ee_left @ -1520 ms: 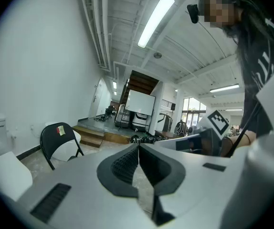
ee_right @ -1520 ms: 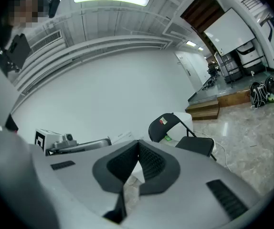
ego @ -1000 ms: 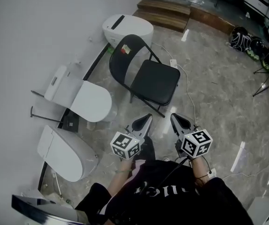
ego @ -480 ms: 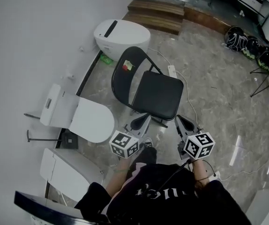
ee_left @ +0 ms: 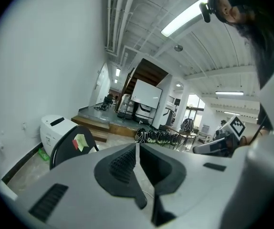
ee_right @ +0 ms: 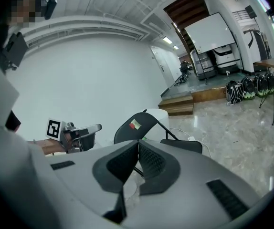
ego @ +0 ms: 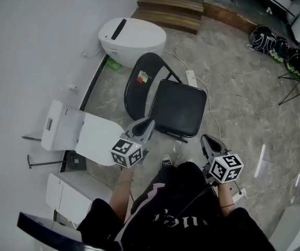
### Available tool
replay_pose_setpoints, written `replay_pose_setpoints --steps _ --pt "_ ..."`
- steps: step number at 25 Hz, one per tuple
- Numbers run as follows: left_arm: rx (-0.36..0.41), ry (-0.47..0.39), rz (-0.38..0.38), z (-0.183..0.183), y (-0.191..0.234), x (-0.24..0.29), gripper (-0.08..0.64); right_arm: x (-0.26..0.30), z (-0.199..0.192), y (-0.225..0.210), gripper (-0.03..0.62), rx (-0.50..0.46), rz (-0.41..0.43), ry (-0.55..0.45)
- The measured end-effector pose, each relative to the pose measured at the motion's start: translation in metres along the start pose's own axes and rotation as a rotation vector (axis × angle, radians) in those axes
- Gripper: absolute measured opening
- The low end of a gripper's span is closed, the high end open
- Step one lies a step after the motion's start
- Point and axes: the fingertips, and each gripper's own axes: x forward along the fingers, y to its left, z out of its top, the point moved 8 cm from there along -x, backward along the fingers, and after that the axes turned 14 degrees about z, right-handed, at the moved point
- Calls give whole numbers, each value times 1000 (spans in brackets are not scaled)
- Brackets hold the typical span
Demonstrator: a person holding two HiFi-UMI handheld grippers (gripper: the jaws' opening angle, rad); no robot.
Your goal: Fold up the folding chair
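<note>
Folding chair (ego: 177, 109) on floor (ego: 244, 95); toilet (ego: 131, 35) behind it, against wall (ego: 35, 41); left gripper (ego: 148, 123) and right gripper (ego: 206, 140) near its front corners.

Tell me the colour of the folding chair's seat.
Black seat, best seen in the head view.

Bright, even indoor light. A ceiling strip light (ee_left: 187, 17) glows in my left gripper view, and pale glare streaks lie on the glossy floor (ego: 260, 161). Both gripper views bulge fisheye, with black corners.
</note>
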Motion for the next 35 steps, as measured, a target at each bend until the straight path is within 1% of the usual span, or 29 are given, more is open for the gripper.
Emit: replay_pose_setpoints --steps 3,7,12,16,20,22,27,28,29,30,31,33,35 --pt "-6 7 27 3 21 13 29 0 3 -15 14 6 -16 6" --pt "-2 31 70 8 38 31 68 6 13 -41 14 19 -22 18" --pt "14 66 129 16 53 57 104 31 32 -84 14 23 13 47" --pt "32 78 197 25 74 84 118 56 43 -127 14 17 38 71" --pt "79 87 270 36 103 111 137 78 39 -168 14 24 63 100" --pt "102 104 299 40 121 125 152 90 32 -188 15 36 71 124" --pt "143 208 356 32 170 159 169 113 7 -232 17 86 56 166" --pt "152 232 361 28 178 165 170 118 0 -240 22 100 54 168" --pt "160 259 366 24 186 172 172 124 -7 -247 43 118 57 173" --pt "168 287 373 19 193 178 172 130 -15 -254 96 135 64 180" --pt "174 318 379 13 200 183 172 137 -23 -260 134 150 73 191" --pt "185 374 376 2 212 192 175 150 -41 -271 158 163 77 220" --pt "194 412 357 -6 220 202 192 160 -58 -284 181 164 62 248"
